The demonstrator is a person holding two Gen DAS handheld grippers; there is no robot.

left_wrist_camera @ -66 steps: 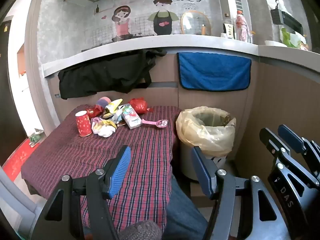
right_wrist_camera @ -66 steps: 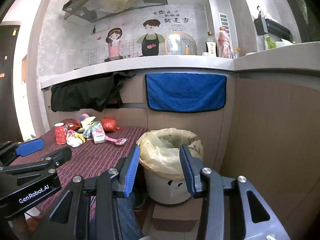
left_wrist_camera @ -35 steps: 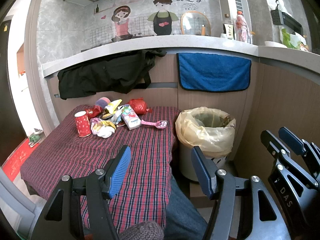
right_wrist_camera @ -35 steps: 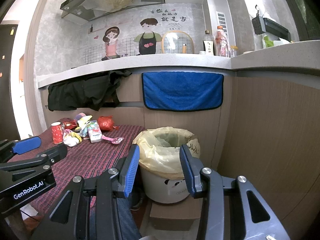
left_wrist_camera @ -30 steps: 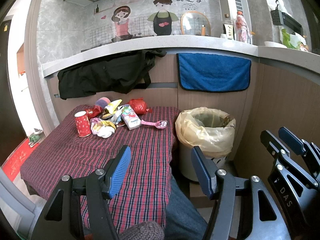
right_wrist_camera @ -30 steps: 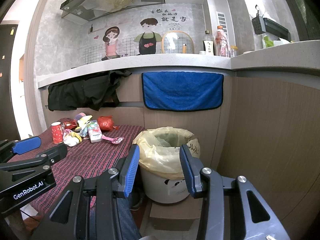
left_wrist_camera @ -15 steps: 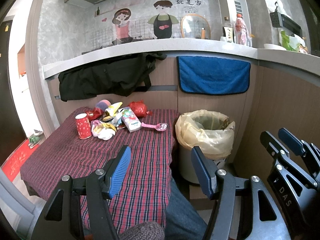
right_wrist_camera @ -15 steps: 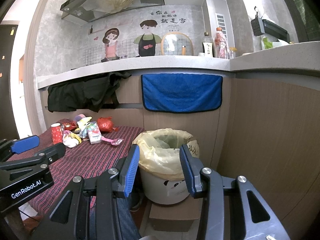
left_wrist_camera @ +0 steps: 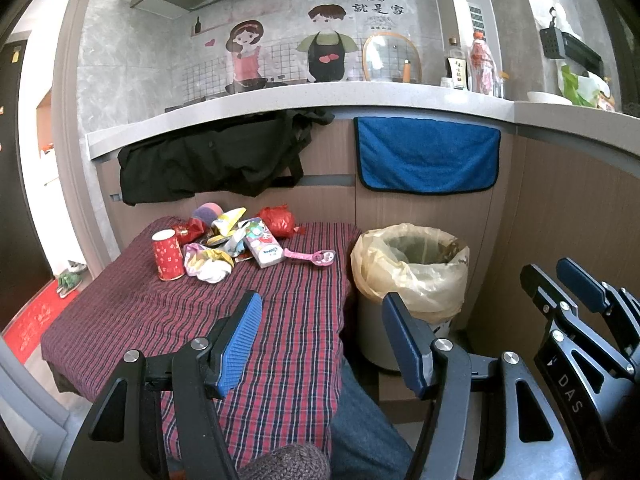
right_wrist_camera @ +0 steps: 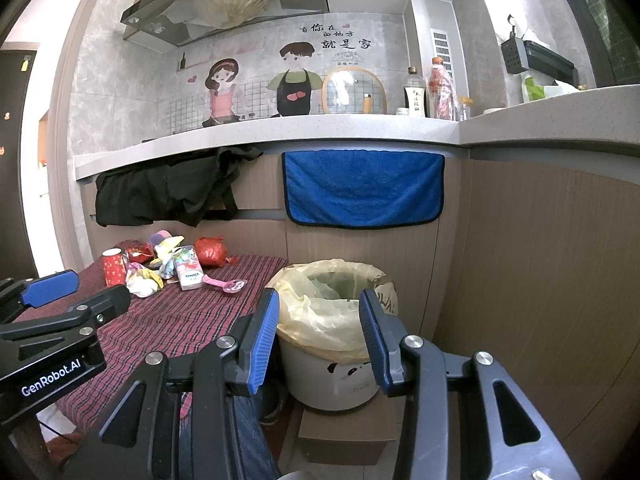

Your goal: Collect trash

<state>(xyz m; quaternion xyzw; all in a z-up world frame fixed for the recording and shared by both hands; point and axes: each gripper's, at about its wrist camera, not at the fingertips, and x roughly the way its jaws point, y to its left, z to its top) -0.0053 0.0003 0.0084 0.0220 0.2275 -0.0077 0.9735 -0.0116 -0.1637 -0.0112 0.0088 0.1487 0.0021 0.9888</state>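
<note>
You are holding both grippers back from the table (left_wrist_camera: 120, 312), jaws wide on each, nothing between the pads.

Left gripper (left_wrist_camera: 320, 340): it is pointing over the near half of the checked cloth. The trash pile (left_wrist_camera: 228, 240) is lying ahead and to the upper left of the jaws, at the far end of the table against the cabinet, well apart from the fingertips.

Right gripper (right_wrist_camera: 318, 340): it is aiming at the lined bin (right_wrist_camera: 336, 312), which is standing on the floor just past the table's right edge. From this side the pile is sitting far off to the left.

Judgement: the left hand is the nearer one to the trash, the right the nearer one to the bin.

Items in the pile, reading left to right in the left view:
- red paper cup (left_wrist_camera: 168, 254), upright, at the near-left edge of the heap
- crumpled white wrapper (left_wrist_camera: 212, 266), just beside the cup
- tissue pack (left_wrist_camera: 264, 242), long axis running toward you and slightly right
- pink spoon (left_wrist_camera: 310, 257), lying crosswise, bowl end toward the bin
- red crumpled bag (left_wrist_camera: 278, 220), at the back

The spoon and tissue pack are lying nearest the bin side. For the spoon, you are likely needing the jaws across its handle, so a wrist turn may be called for.
</note>
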